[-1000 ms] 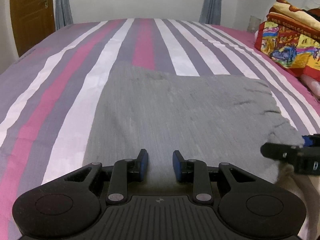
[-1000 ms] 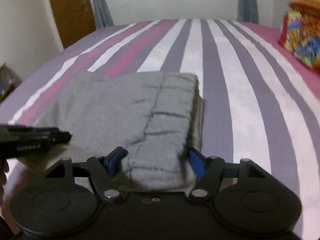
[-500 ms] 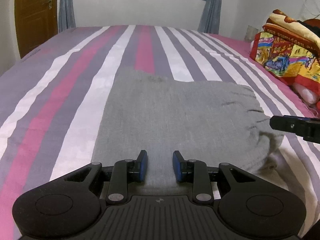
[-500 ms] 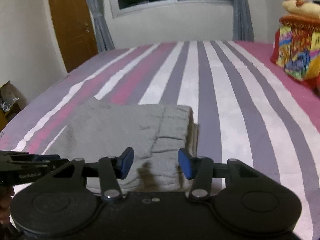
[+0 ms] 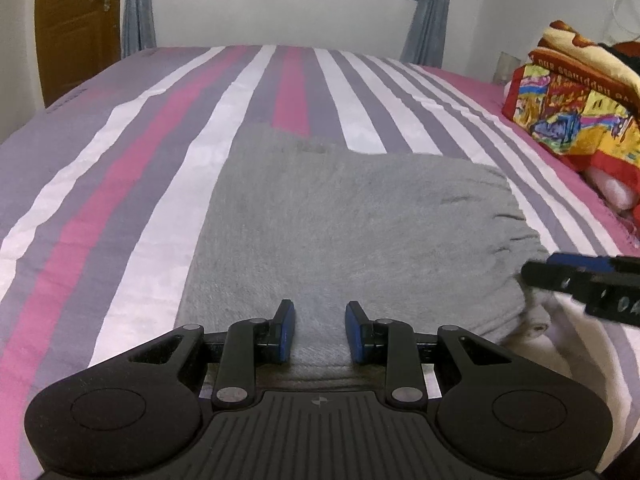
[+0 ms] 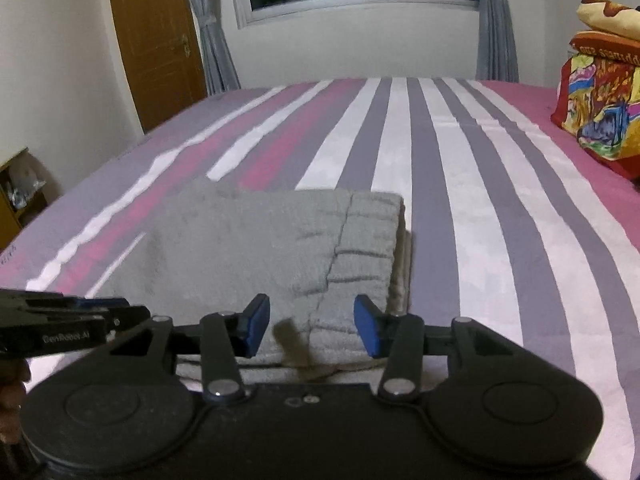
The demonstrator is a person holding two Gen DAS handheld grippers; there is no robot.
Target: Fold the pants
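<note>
Gray pants [image 5: 352, 240] folded on bed [image 5: 120, 184]; left hand-held gripper [image 5: 320, 330] parted, empty, right hand-held gripper [image 6: 308, 326] opening, empty; nudging thick waistband edge could spring fold open.

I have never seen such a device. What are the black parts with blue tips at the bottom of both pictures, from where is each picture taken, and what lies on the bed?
There is no robot here: a person holds one hand tool in each hand. Each tool carries a camera looking forward along its two fingers, so each picture is one tool's own view. The left gripper has its blue pads apart with nothing between them. The right gripper is opening, also gripping nothing. On the striped bed sheet lie folded grey pants. A colourful folded blanket sits at the right.
</note>
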